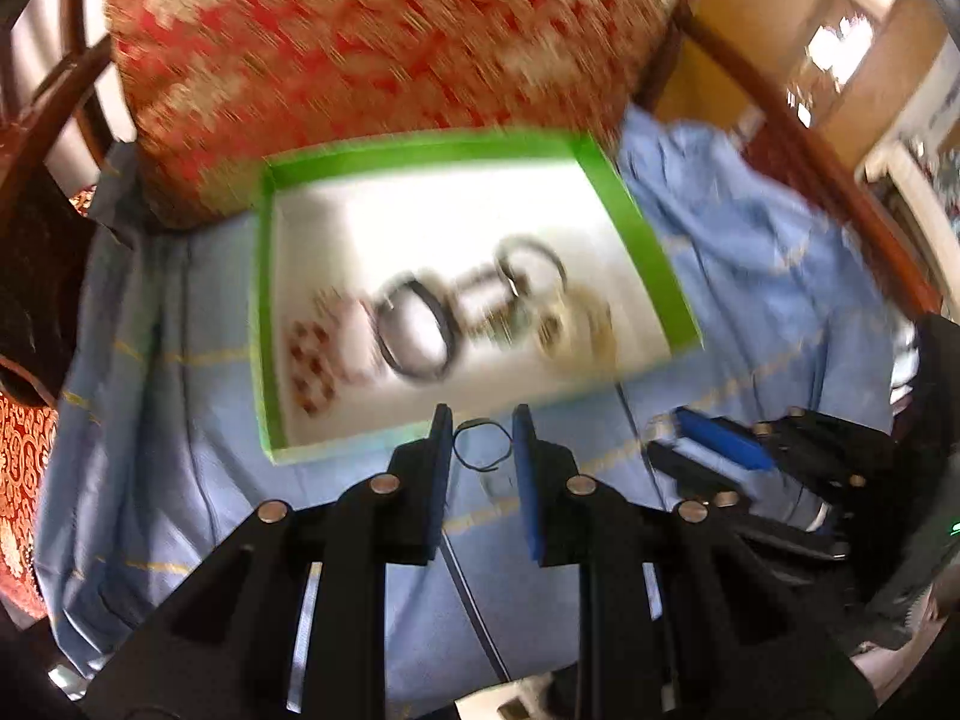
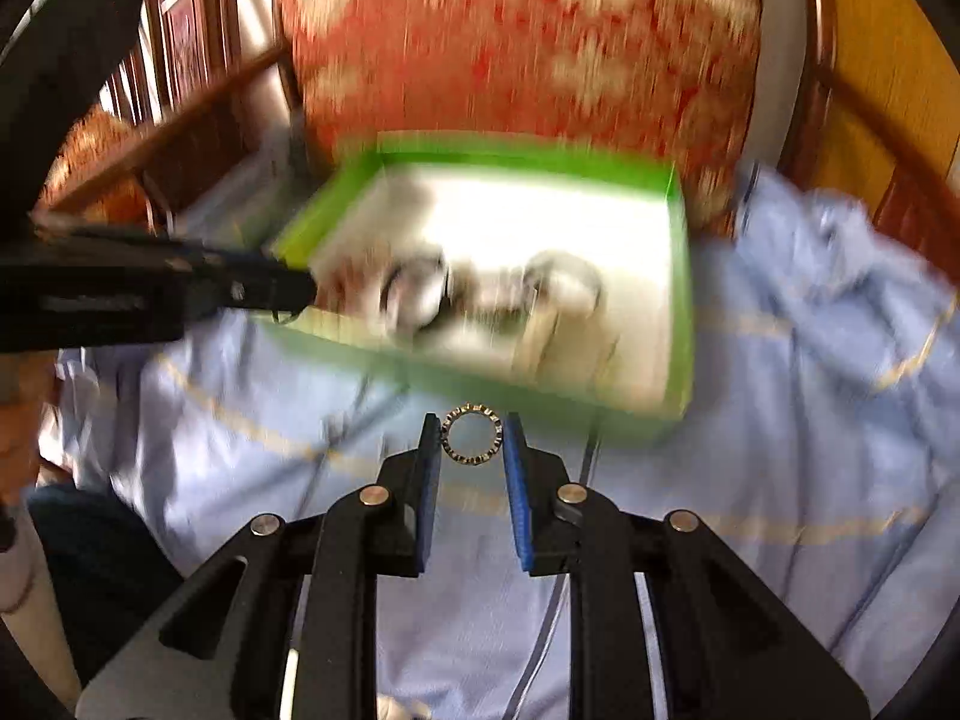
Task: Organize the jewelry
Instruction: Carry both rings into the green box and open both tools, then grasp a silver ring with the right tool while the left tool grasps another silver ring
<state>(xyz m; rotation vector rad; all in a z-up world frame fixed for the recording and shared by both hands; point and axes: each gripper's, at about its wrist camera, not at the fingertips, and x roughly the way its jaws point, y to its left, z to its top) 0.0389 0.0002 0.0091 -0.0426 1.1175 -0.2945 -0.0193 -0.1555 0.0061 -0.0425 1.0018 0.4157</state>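
Two rings, light, stiff, slippery. Thin dark ring pinched across its rim in left gripper; beaded ring likewise in right gripper, both before the green tray.

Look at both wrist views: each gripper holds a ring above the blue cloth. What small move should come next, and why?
Probably carry both forward over the green-walled box and release. The left gripper pinches a thin dark ring and the right gripper a studded ring, both held short of the box's near wall above the blue cloth, while other bangles already lie inside.
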